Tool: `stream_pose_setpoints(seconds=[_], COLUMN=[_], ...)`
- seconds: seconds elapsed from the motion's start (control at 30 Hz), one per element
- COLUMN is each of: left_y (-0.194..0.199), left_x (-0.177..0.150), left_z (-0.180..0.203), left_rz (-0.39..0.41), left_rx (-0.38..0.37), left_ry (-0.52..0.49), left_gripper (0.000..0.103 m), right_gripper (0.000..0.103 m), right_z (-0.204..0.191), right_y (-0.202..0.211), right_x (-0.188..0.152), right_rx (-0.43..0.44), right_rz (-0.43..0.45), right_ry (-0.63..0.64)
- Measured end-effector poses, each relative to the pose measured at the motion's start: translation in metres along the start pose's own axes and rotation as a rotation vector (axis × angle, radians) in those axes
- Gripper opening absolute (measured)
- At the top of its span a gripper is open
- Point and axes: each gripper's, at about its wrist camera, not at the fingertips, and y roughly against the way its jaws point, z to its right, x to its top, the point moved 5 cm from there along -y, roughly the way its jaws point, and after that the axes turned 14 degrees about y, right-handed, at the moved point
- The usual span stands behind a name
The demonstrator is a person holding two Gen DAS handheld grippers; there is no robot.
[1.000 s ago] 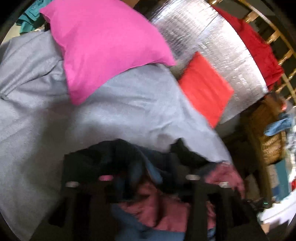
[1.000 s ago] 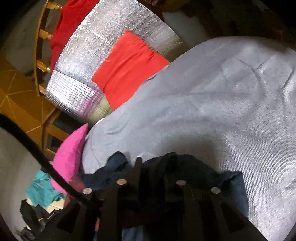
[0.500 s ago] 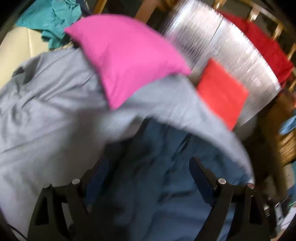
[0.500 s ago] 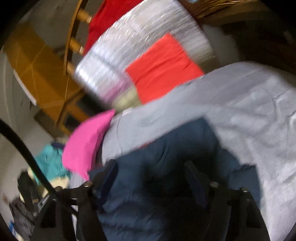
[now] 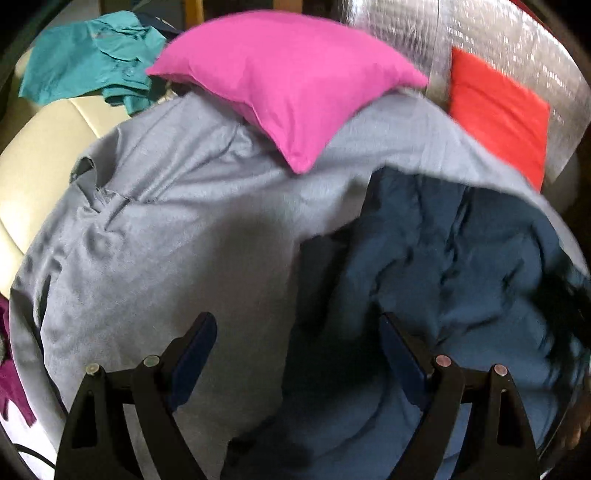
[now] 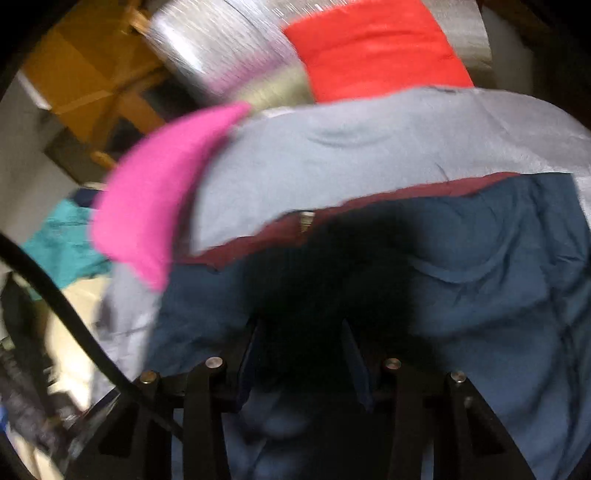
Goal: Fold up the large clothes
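The dark blue padded jacket with a maroon lining (image 5: pixel 461 258) lies spread on a grey bedsheet (image 5: pixel 166 221), directly under both claws, and the coming move hinges on its lay: in the left wrist view it stretches away to the right of the left claw (image 5: pixel 295 354), with its near left edge running between that claw's fingers, so the left claw is at the jacket's border rather than over its middle. The left claw stands wide open, having just been opening, and grips nothing; grey sheet shows under its left finger and blue cloth under its right. The right claw (image 6: pixel 303 354) hangs over the jacket's body, with a black blurred patch, perhaps dark trim, between its half-open fingers; its jaws have just been closing, but the blur hides whether the pads press on cloth, so I cannot tell if it grips. The jacket's long axis seems to run across the right wrist view, its maroon-edged border (image 6: pixel 369 206) farthest away. Beyond lie a bright pink cushion (image 5: pixel 288 77), a red folded cloth (image 5: pixel 498 107) on silver foil (image 5: pixel 498 33), and teal clothing (image 5: pixel 85 55).
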Motion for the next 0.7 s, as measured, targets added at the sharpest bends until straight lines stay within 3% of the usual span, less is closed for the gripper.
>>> stream_pose_setpoints(seconds=[0.1, 0.17, 0.23, 0.33, 0.53, 0.6, 0.63, 0.7], left_y=[-0.009, -0.009, -0.004, 0.006, 0.04, 0.048, 0.052, 0.057], left_x=[-0.002, 0.001, 0.003, 0.003, 0.007, 0.006, 0.005, 0.004], left_z=[-0.003, -0.007, -0.011, -0.007, 0.005, 0.01, 0.013, 0.017], left_rz=[-0.048, -0.064, -0.053, -0.016, 0.146, 0.186, 0.207, 0.243], left_rx=[-0.021, -0.045, -0.05, -0.069, -0.098, -0.104, -0.105, -0.104], left_ry=[0.002, 0.028, 0.044, 0.031, -0.032, -0.054, -0.066, -0.085], left_gripper=[0.089, 0.089, 0.089, 0.089, 0.089, 0.089, 0.089, 0.089], right_gripper=[0.049, 0.049, 0.051, 0.056, 0.056, 0.047, 0.035, 0.034], right_z=[0.017, 0.025, 0.041, 0.073, 0.117, 0.137, 0.148, 0.155], right_y=[-0.026, -0.015, 0.011, 0.056, 0.109, 0.104, 0.099, 0.098], right_x=[0.004, 0.004, 0.001, -0.009, -0.06, -0.082, -0.096, -0.108], right_rx=[-0.001, 0.038, 0.044, -0.032, -0.228, -0.227, -0.201, -0.176], right_rz=[-0.043, -0.015, 0.081, 0.182, 0.172, 0.108, 0.086, 0.102], right_ry=[-0.06, -0.112, -0.153, -0.192, -0.106, -0.147, -0.18, -0.191])
